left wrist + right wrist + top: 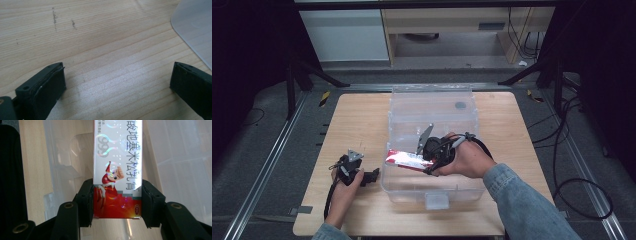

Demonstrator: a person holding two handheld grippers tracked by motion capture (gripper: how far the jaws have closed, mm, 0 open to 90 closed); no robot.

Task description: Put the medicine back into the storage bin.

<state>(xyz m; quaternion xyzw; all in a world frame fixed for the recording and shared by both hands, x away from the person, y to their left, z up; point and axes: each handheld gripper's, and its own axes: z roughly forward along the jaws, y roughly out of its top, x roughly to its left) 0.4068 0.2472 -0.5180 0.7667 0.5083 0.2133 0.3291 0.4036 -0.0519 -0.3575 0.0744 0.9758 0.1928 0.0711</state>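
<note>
1. Red-and-white box (117, 170) is clamped at its red end between my right fingers (86, 200), long axis pointing straight out from them.
2. It hangs over the clear bin (432, 200), near its front-left wall.
3. My left gripper (371, 176) rests on the bench (100, 37), fingers apart, holding nothing.

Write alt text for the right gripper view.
The right hand-held gripper clamps the red end of a long red and white cardboard box printed with a cartoon figure, over a clear plastic bin on a light wooden table.
</note>
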